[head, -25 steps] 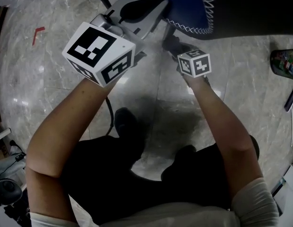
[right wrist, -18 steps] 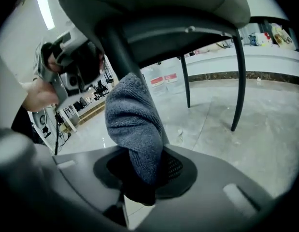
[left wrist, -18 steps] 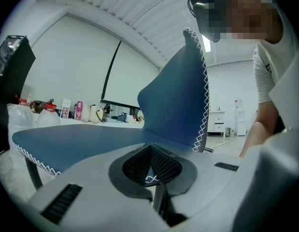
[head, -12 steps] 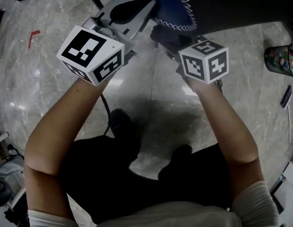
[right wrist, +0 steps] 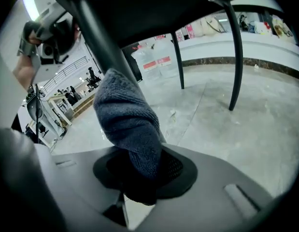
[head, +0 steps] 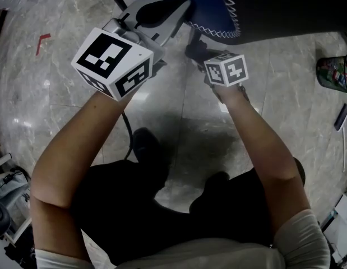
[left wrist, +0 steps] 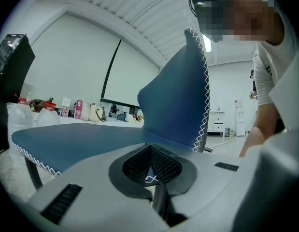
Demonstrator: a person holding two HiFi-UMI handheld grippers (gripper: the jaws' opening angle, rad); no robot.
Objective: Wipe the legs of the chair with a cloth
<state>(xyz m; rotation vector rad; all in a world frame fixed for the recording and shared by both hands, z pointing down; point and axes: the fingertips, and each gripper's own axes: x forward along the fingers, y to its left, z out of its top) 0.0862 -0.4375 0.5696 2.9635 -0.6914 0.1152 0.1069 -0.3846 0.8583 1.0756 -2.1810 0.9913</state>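
Cloth (right wrist: pixel 130 124) sat clamped in the right gripper (right wrist: pixel 139 175) and lay against the near chair leg (right wrist: pixel 93 37), whose long axis slanted up and left ahead of the jaws. The left gripper (left wrist: pixel 150 173) was pinched shut on the blue seat edge (left wrist: pixel 81 139).

Overhead looking down, both gripper views near chair (head: pixel 211 9)

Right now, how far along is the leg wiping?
Done: nothing provably; no leg looks visibly different. In hand: right gripper shut on the cloth, pressed against the near chair leg; left gripper pinches the seat edge. Left: the rest of this leg and the two far legs.
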